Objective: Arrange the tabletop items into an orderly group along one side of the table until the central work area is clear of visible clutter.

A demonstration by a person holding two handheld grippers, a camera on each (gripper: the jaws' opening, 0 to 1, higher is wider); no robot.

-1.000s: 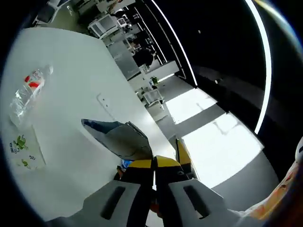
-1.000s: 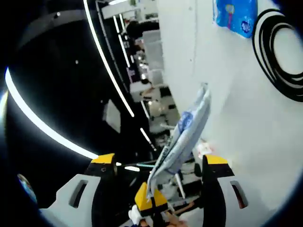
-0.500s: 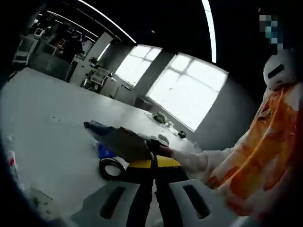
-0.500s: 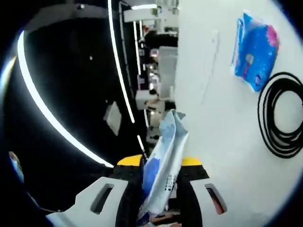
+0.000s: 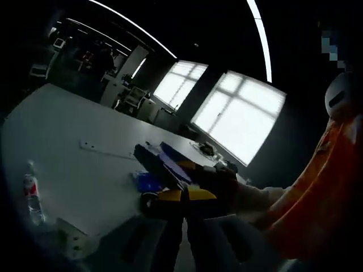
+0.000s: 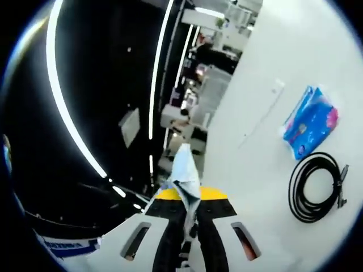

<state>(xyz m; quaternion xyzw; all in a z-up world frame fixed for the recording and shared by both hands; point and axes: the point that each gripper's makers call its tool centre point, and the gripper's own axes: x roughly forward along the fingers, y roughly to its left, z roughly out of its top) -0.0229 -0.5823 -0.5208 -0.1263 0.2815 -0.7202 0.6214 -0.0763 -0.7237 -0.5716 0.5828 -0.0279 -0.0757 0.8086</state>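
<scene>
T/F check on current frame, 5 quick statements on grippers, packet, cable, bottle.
1. The right gripper is shut on a thin packet. True.
2. The black cable lies stretched out straight on the white table. False: it lies in a coil.
3. The blue and pink pack rests on the table beside the cable coil. True.
4. In the left gripper view, the plastic bottle stands upright in the middle of the table. False: it lies on its side near the table's edge.
5. The left gripper is wide open. False: its jaws are closed together on the dark flat packet.
</scene>
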